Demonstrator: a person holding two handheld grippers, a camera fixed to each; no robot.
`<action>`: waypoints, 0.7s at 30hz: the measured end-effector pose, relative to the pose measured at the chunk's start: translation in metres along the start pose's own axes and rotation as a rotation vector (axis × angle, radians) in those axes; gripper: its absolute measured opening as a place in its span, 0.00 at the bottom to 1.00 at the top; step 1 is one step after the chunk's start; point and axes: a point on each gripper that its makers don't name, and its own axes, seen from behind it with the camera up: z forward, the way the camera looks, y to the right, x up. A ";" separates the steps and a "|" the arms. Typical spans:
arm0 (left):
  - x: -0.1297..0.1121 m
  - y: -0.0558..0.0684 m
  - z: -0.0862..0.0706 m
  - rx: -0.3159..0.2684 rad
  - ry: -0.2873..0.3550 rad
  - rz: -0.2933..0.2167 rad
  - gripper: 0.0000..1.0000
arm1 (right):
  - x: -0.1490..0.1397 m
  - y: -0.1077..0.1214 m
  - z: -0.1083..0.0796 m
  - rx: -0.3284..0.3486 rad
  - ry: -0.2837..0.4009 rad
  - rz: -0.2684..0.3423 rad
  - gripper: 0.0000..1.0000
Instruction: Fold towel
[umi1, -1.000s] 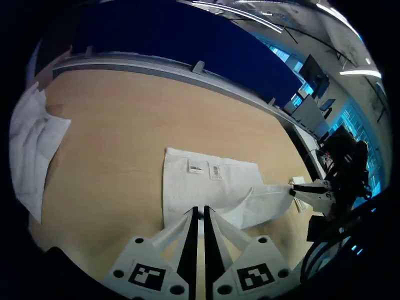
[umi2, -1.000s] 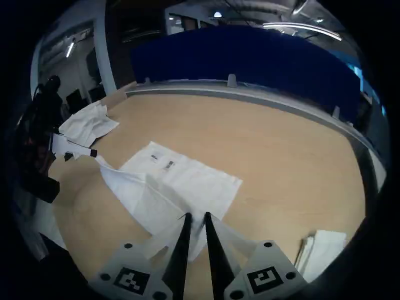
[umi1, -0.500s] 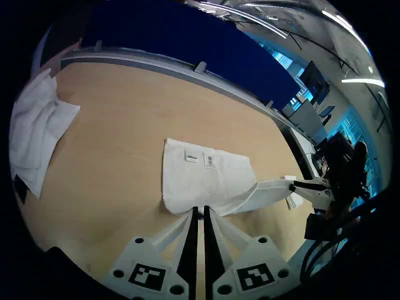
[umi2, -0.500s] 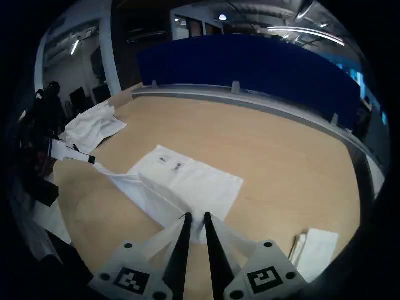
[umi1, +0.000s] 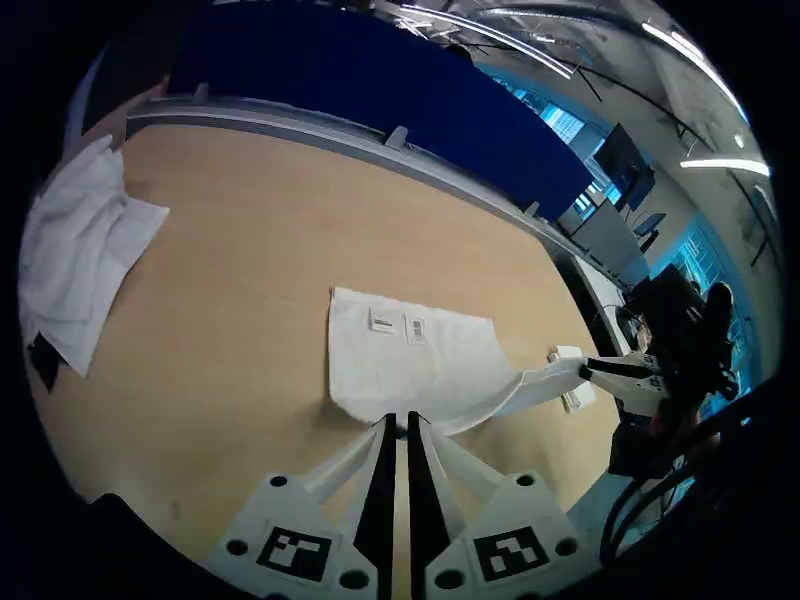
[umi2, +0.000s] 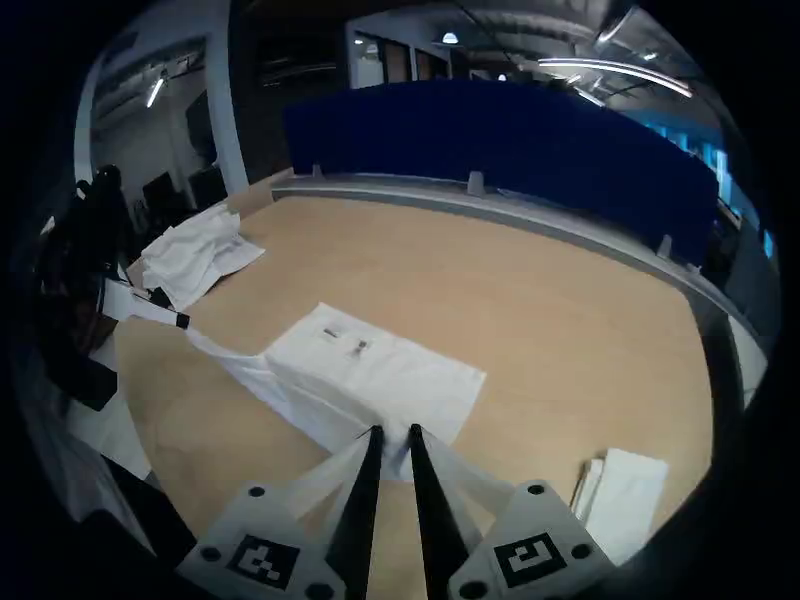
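A white towel (umi1: 420, 350) with two small labels lies on the wooden table (umi1: 240, 250). Its near edge is lifted and stretched taut between my two grippers. My left gripper (umi1: 397, 424) is shut on one near corner. Farther right in the left gripper view, my right gripper (umi1: 585, 372) pinches the other corner. In the right gripper view the towel (umi2: 385, 370) lies ahead, with my right gripper (umi2: 392, 434) shut on its edge. The left gripper (umi2: 182, 321) holds the far end of the raised edge at the left.
A loose pile of white towels (umi1: 75, 250) (umi2: 200, 255) lies at the table's left end. A folded white towel (umi2: 625, 490) (umi1: 568, 378) sits near the right front edge. A blue partition (umi2: 500, 130) runs along the back edge of the table (umi2: 560, 320).
Both grippers have drawn back and apart. The lifted edge, which sagged in a wide fold, is now pulled into a thin taut strip, and more of the towel lies flat.
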 end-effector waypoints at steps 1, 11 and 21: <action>0.001 0.001 -0.001 -0.002 0.003 -0.001 0.08 | 0.000 0.001 -0.001 -0.001 0.000 0.000 0.21; 0.037 0.004 0.011 -0.020 0.046 0.012 0.08 | 0.017 0.011 0.009 -0.009 0.011 -0.037 0.21; 0.080 -0.013 0.060 -0.018 0.071 0.082 0.08 | 0.021 0.040 0.052 -0.018 -0.030 -0.057 0.20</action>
